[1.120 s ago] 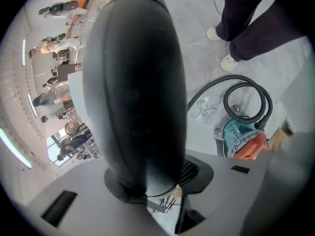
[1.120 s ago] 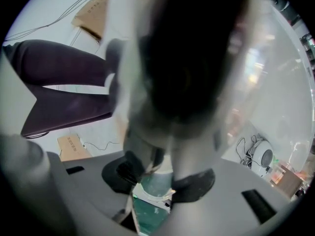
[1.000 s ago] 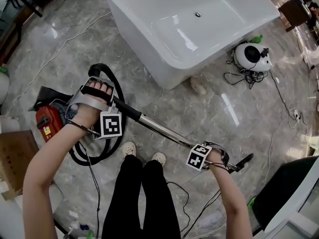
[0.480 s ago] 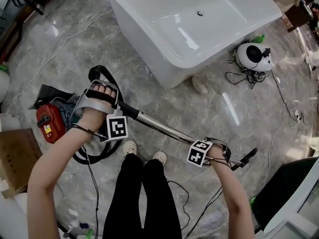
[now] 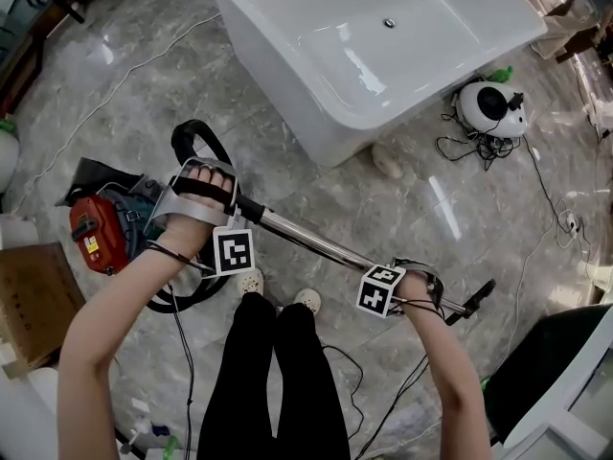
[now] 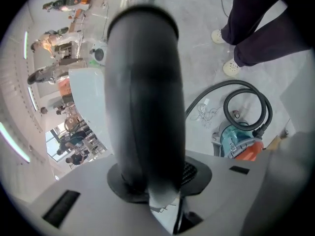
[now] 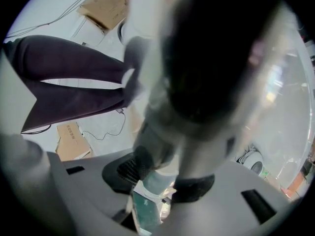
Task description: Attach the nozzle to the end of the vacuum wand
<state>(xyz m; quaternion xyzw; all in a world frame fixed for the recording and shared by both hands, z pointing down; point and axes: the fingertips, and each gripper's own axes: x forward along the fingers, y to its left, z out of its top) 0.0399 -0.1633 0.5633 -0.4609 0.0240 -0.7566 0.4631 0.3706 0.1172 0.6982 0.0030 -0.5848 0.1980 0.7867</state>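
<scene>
Between the right claw's [image 7: 163,178] pads sits the wand's [image 5: 306,243] metal end, pinched firmly. Just past that claw the black nozzle [image 5: 478,299] lies in line with the tube, seemingly on but perhaps not fully home. Up the tube, the left claw [image 6: 151,182] is closing on the black grip. Best to brace there and push straight along the axis. Behind the left claw lie the hose [image 5: 194,134] and vacuum [image 5: 94,240]. Beyond both claws the tub [image 5: 287,84] crowds in; floor past the nozzle gives room, though cables [image 5: 536,238] trail there.
</scene>
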